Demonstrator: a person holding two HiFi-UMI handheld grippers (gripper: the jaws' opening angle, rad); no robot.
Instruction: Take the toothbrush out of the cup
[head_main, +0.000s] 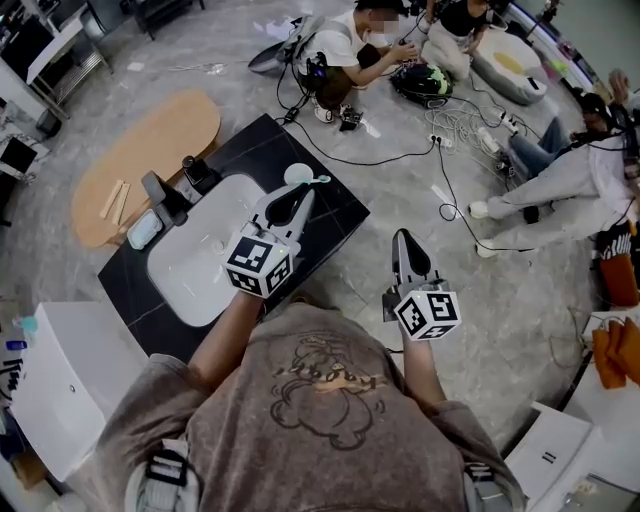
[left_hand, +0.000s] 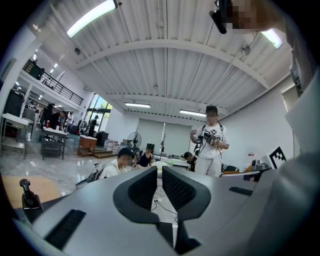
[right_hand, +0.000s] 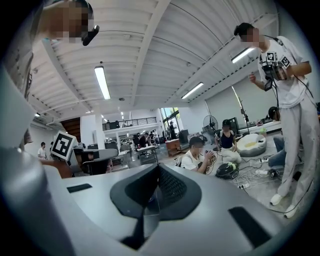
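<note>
A white cup (head_main: 296, 173) stands on the black counter (head_main: 330, 205) just past the far rim of the white sink (head_main: 200, 255). A toothbrush (head_main: 319, 181) with a light blue end leans out over the cup's right side. My left gripper (head_main: 300, 196) hovers over the sink's far end, its tips close before the cup. In the left gripper view its jaws stand almost together with nothing between them (left_hand: 160, 171). My right gripper (head_main: 403, 238) hangs off the counter's right edge, over the floor, its jaws meeting at the tip (right_hand: 158, 169) and empty.
A dark faucet (head_main: 193, 172) and a small tray (head_main: 145, 230) sit at the sink's left. An oval wooden table (head_main: 150, 145) lies beyond. A white cabinet (head_main: 70, 385) stands at the left. People sit on the floor among cables (head_main: 460, 120) farther off.
</note>
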